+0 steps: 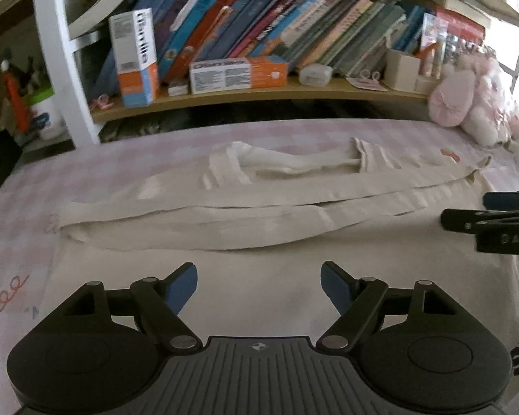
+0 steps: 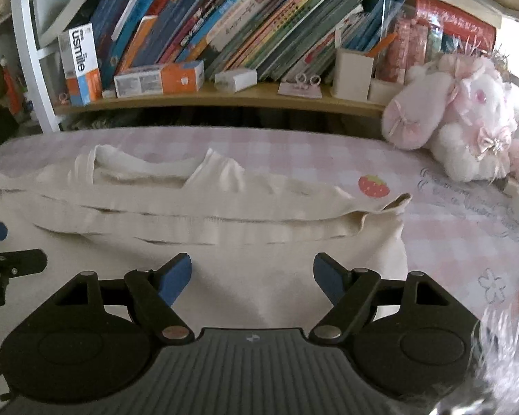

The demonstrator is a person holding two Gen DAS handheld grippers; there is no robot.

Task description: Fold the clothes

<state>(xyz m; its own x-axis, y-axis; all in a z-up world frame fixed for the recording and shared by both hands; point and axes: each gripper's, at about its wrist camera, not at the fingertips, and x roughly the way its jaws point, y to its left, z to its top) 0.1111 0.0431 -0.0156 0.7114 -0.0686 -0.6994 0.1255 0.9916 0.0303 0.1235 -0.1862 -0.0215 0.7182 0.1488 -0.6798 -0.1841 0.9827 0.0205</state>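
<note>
A cream garment (image 1: 259,263) lies spread on the pink checked bed, neck opening at the far side, with both sleeves folded across its middle as a long band (image 1: 204,221). It also shows in the right wrist view (image 2: 245,276). My left gripper (image 1: 258,283) is open and empty, just above the garment's near part. My right gripper (image 2: 252,276) is open and empty, over the garment's right half. The right gripper shows at the right edge of the left wrist view (image 1: 494,221); the left gripper's fingertips (image 2: 3,259) show at the left edge of the right wrist view.
A bookshelf (image 1: 259,93) with books and boxes runs along the far side of the bed. A pink and white plush toy (image 2: 460,124) sits at the far right corner. The checked bedsheet (image 2: 449,242) lies right of the garment. A furry object (image 2: 508,352) is at the near right.
</note>
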